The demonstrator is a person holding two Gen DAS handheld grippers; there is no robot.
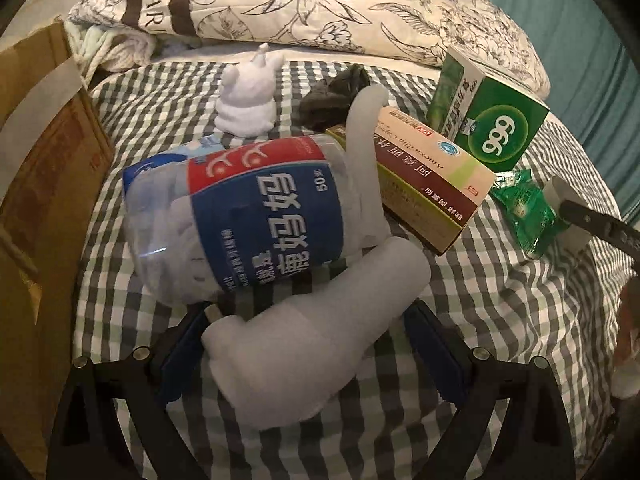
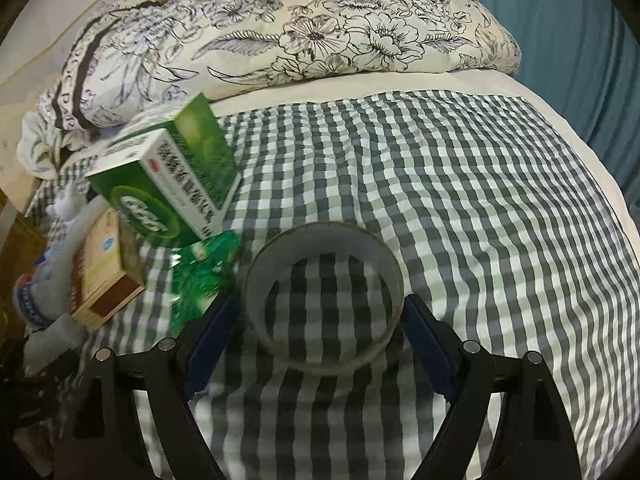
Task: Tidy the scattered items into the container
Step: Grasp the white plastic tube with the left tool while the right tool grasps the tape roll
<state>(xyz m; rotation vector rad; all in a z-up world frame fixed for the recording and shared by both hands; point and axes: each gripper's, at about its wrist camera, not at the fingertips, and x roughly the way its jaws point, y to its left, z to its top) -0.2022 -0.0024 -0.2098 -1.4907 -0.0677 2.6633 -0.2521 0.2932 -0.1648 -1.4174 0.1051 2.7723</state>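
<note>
Bed covered with checked sheet (image 2: 480, 200); floral quilt (image 1: 320, 8) bunched at the far edge.

Container: cardboard box (image 1: 44, 184), standing at the left edge of the bed, well apart from the right-hand items.

Scattered items, none boxed yet:
- Clear jar (image 1: 240, 216) with blue label, lying on its side near the cardboard box.
- White plush toy (image 1: 320, 320), lying against the jar, with its tail arching up over the tan carton (image 1: 432, 184).
- Green carton (image 1: 492, 120), propped tilted on the tan carton.
- Tape roll (image 2: 324, 240), lying flat on the sheet.
- Green sachet (image 2: 204, 272), just beside the tape roll.

Left gripper (image 1: 306, 316): fingers spread wide either side of the plush toy's body. Firm grip or mere bracketing: cannot tell.

Right gripper (image 2: 320, 300): fingers apart, flanking the tape roll, apparently not clamped yet.

Step in hand, as judged: pick up both items.
1. Centre each item between the pads before closing.
2. Squeeze the plush toy deep on its body, not on the tail.
3. Lift the tail clear of the tan carton to avoid toppling the green carton.
4. Close on the roll across its full width.
5. Keep the sachet out of the pinch.
</note>
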